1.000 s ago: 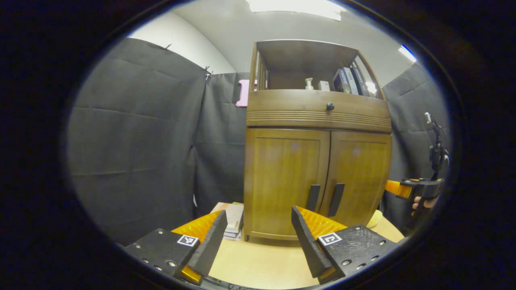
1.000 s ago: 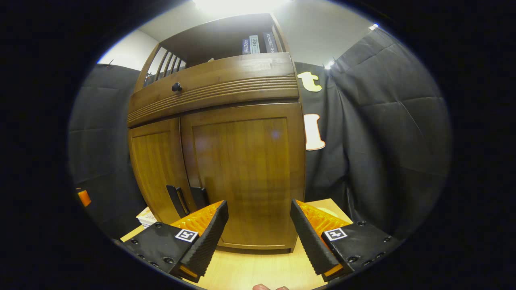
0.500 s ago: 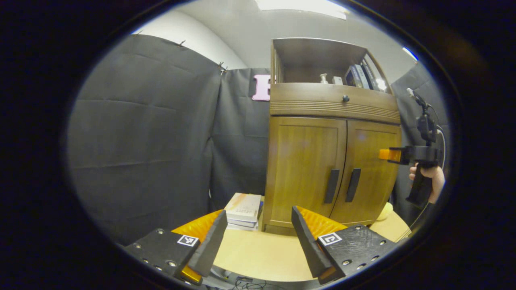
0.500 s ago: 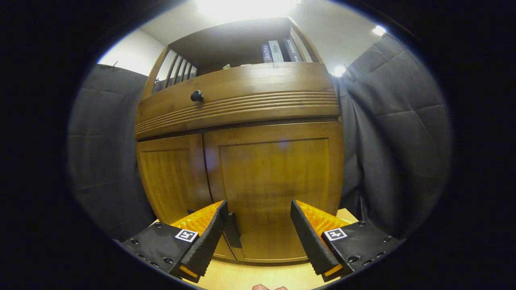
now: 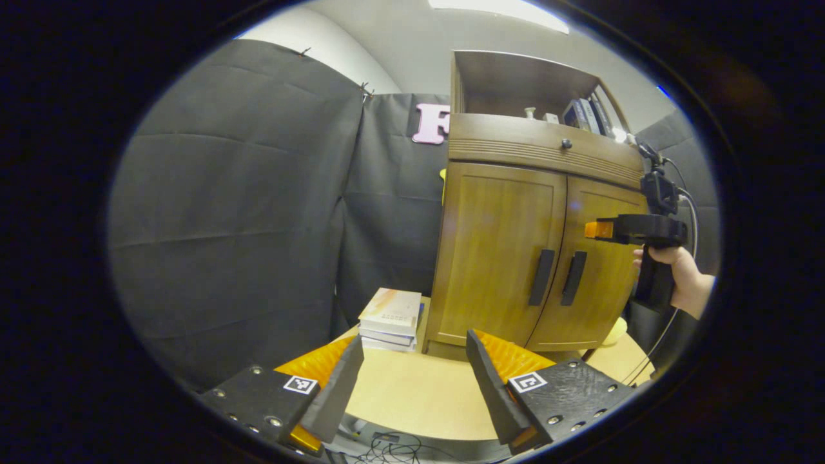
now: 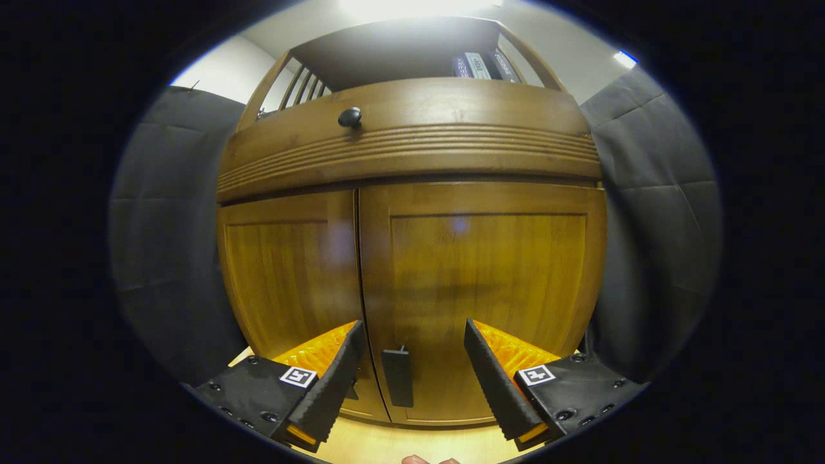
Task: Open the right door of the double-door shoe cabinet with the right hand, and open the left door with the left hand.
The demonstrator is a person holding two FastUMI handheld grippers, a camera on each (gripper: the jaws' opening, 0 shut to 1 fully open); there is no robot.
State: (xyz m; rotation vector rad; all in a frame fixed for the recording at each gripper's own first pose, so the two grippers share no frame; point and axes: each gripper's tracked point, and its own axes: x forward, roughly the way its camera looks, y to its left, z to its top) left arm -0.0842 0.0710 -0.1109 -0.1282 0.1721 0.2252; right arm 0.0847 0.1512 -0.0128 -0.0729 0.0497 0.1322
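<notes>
My right gripper [image 6: 412, 370], jaws wide, brackets the right door's handle [image 6: 397, 377] at lower centre: rigid hinged wood, best gripped on that slim vertical bar.

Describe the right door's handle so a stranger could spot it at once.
Find the wooden shoe cabinet on the pale table. Its two lower doors meet at a middle seam, with two dark upright bar handles on either side. The right door's handle is the one right of that seam, framed between the right gripper fingers.
</notes>
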